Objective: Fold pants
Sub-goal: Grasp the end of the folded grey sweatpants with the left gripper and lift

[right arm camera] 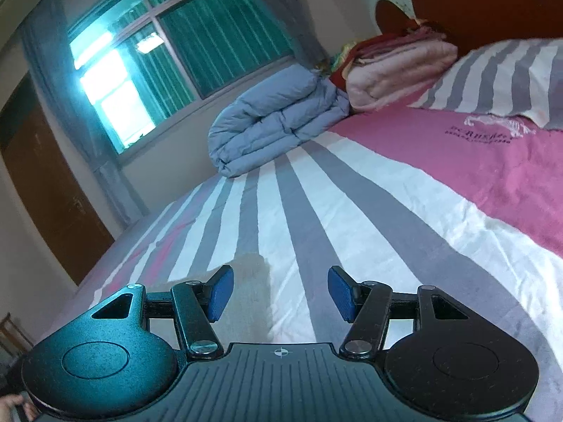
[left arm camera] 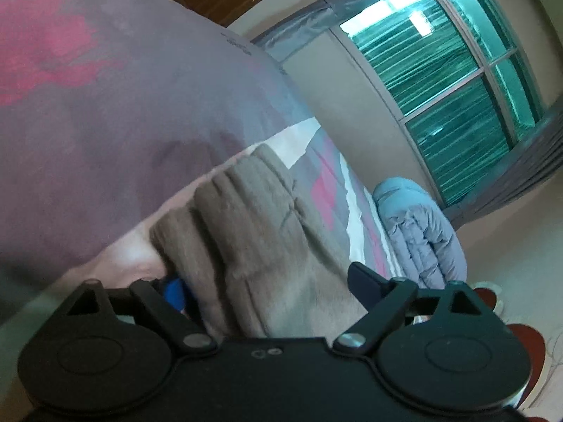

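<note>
The tan pants (left arm camera: 253, 218) lie bunched in folds on the striped bed sheet (left arm camera: 330, 190), ribbed waistband toward the far side. My left gripper (left arm camera: 269, 283) is rolled over and stands wide around them. Its blue left pad (left arm camera: 174, 293) is half hidden by the cloth, and I cannot see the pads pressing. In the right wrist view my right gripper (right arm camera: 281, 293) is open just above the sheet (right arm camera: 352, 211). Only a pale tan edge of the pants (right arm camera: 250, 288) lies below it, next to the left pad (right arm camera: 220, 293).
A folded blue-grey quilt (right arm camera: 274, 123) lies at the bed's far side under the window (right arm camera: 176, 52). Folded pink blankets (right arm camera: 397, 66) and a striped pillow (right arm camera: 510, 77) sit by the headboard (right arm camera: 475, 0). Mauve fabric with a pink print (left arm camera: 105, 88) fills the left wrist view's upper left.
</note>
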A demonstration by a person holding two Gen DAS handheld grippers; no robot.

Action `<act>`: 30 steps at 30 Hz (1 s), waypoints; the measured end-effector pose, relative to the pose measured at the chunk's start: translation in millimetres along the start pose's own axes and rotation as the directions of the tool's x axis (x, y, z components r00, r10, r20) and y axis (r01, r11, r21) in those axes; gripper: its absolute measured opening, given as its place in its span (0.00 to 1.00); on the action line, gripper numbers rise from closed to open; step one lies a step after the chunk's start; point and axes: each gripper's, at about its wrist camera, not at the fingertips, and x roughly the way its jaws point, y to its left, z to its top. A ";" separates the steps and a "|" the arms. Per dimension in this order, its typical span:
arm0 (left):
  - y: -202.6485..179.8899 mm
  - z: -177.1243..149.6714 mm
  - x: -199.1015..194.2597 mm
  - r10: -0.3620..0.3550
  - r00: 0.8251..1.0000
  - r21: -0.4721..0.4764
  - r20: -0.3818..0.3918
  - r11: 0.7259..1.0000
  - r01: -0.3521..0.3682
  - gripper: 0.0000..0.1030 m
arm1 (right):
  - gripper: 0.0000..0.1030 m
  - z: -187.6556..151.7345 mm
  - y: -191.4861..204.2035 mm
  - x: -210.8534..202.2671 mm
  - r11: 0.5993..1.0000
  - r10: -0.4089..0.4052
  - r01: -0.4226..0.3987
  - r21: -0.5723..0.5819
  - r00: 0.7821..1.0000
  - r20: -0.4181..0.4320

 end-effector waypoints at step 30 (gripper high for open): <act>-227.4 -69.3 -50.9 -0.013 0.981 0.592 0.194 0.799 -0.106 0.22 | 0.58 8.6 -56.4 -12.4 0.983 -0.076 0.078 0.164 0.997 -0.016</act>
